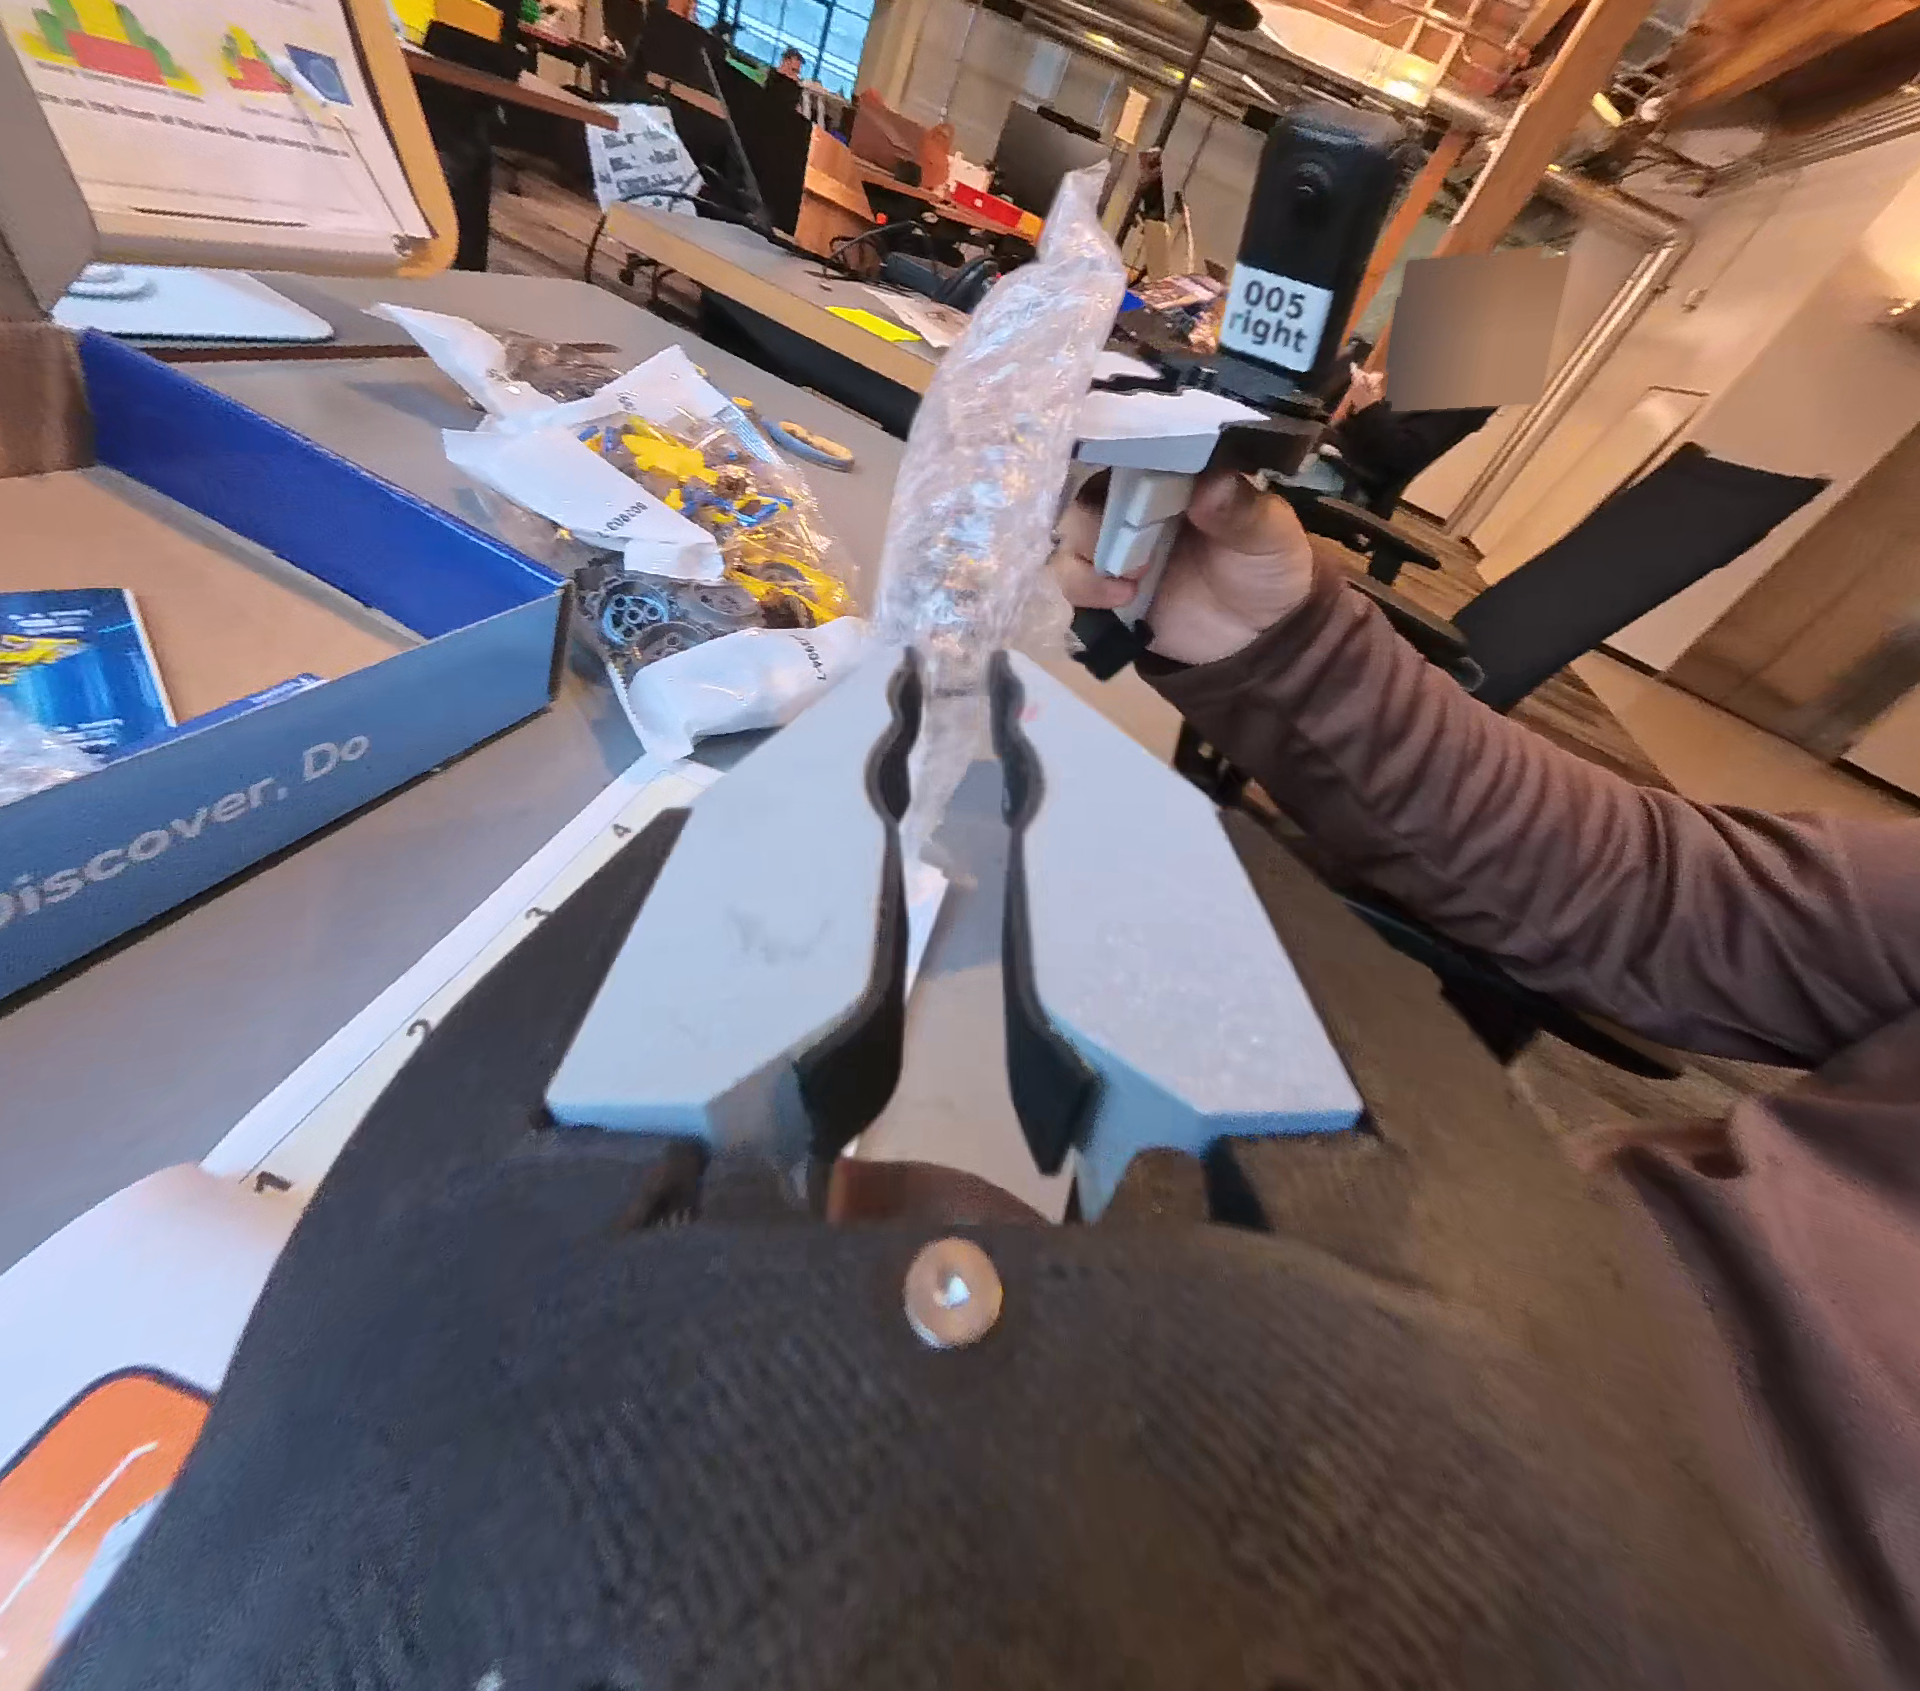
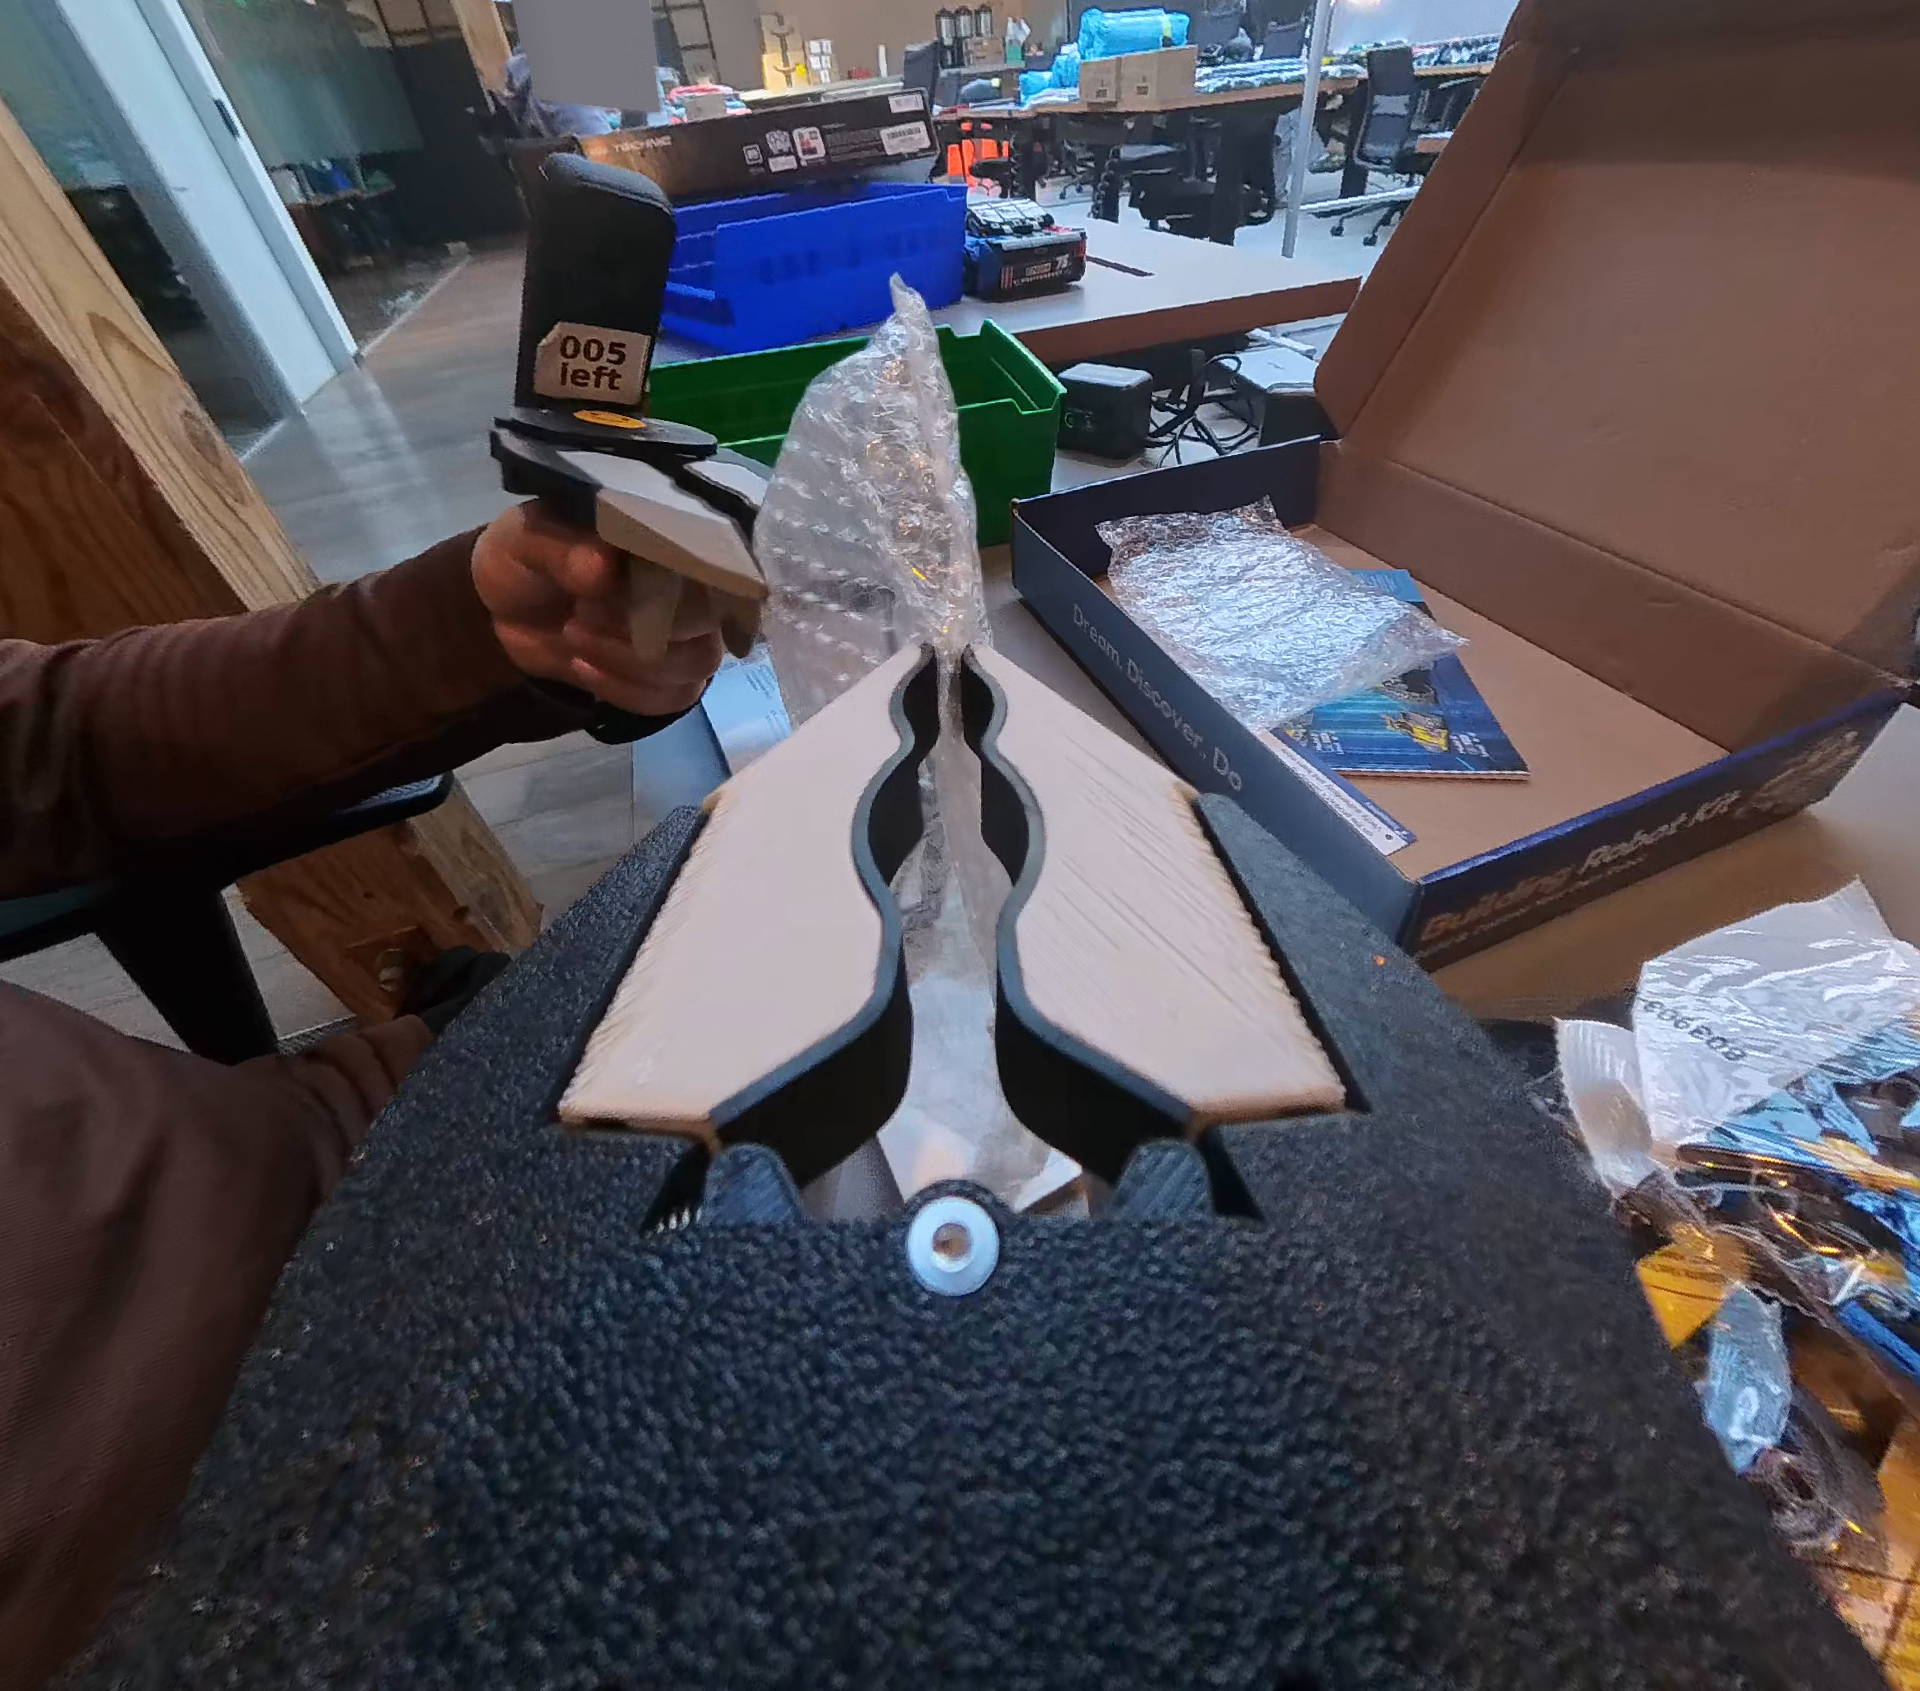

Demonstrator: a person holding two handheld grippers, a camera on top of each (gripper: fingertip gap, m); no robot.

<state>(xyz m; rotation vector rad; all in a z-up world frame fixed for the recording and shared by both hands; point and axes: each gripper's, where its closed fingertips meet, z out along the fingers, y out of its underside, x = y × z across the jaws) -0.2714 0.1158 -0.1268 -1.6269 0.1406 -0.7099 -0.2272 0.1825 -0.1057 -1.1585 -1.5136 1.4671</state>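
Observation:
A bunched sheet of clear bubble wrap point(image 1: 987, 436) stands upright in the air above the grey table, held by both grippers. My left gripper point(image 1: 954, 680) is shut on its lower end. The right gripper point(image 1: 1086, 420), held by a hand in a brown sleeve, clamps the wrap's right side farther off. In the right wrist view my right gripper point(image 2: 945, 665) is shut on the same wrap point(image 2: 873, 498), which runs down between the fingers. The left gripper point(image 2: 743, 545) grips the wrap's left side there.
An open blue cardboard box point(image 2: 1195, 706) lies on the table, holding a booklet point(image 2: 1403, 727) and another piece of bubble wrap point(image 2: 1268, 602); it also shows in the left wrist view point(image 1: 312, 737). Bags of yellow and blue parts point(image 1: 675, 488) lie beside it. A green bin point(image 2: 1008, 405) stands behind. Some 9 centimeters of space lies between my two pairs of fingers.

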